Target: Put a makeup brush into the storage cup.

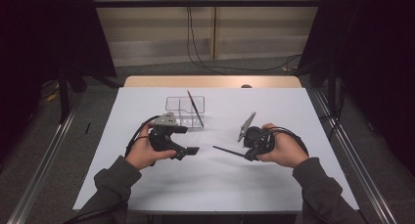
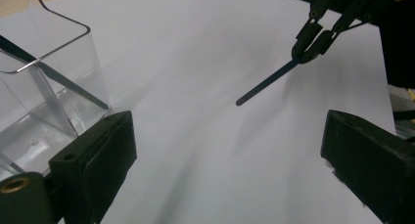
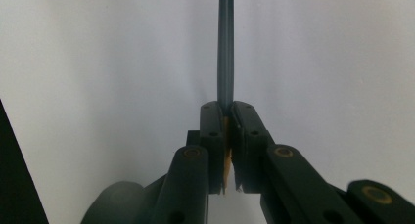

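Stick (image 1: 228, 152) sits pinched by its end in our right claw (image 1: 247, 155), over mid-counter (image 1: 293, 116); left claw (image 1: 190, 153) spread, empty. Held so thinly, it could pivot and miss the clear holder (image 1: 171, 104) far left.

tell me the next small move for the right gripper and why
Probably carry the dark stick toward the clear box. The right gripper is shut on its end, one stick already leans in the box, and the left gripper is open, holding nothing.
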`<state>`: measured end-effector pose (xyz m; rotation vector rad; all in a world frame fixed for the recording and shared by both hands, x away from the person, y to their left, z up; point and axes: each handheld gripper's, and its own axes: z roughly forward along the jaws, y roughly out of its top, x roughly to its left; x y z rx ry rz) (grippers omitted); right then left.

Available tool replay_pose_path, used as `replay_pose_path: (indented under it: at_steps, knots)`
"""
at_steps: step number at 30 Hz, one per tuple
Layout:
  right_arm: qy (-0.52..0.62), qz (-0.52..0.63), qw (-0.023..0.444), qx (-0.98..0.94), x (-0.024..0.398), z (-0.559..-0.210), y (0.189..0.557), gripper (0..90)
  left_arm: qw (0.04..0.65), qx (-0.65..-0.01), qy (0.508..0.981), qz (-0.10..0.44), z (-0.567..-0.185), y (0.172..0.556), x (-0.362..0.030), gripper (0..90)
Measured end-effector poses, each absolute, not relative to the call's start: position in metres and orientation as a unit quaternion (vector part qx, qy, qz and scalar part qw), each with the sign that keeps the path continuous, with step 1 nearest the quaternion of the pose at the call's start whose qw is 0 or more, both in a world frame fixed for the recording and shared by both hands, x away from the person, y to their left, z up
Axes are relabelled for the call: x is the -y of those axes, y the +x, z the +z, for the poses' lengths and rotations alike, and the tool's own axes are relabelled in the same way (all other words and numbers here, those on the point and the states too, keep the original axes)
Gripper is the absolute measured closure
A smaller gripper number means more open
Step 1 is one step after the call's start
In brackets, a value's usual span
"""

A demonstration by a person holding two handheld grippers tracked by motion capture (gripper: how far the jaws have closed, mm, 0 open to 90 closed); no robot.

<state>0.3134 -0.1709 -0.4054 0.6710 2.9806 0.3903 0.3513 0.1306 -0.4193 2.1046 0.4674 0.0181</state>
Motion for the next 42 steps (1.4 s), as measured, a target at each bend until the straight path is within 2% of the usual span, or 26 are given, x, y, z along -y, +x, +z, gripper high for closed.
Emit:
replay_pose_path:
  at_steps: [12, 23, 36, 42]
  knots:
    - [0.212, 0.119, 0.032, -0.969, 0.168, -0.404, 0.314, 84.3, 0.425, -0.154, 0.892, 0.020, -0.410, 0.354, -0.118, 7.1]
    - [0.200, 0.120, 0.036, -0.972, 0.160, -0.401, 0.316, 84.3, 0.368, -0.104, 0.924, 0.026, -0.401, 0.357, -0.102, 12.2]
    - [0.193, 0.130, 0.037, -0.972, 0.152, -0.397, 0.316, 84.3, 0.331, -0.061, 0.942, 0.009, -0.398, 0.360, -0.088, 31.6]
    - [0.181, 0.134, 0.040, -0.973, 0.149, -0.395, 0.316, 84.3, 0.316, -0.053, 0.947, -0.002, -0.399, 0.360, -0.083, 37.1]
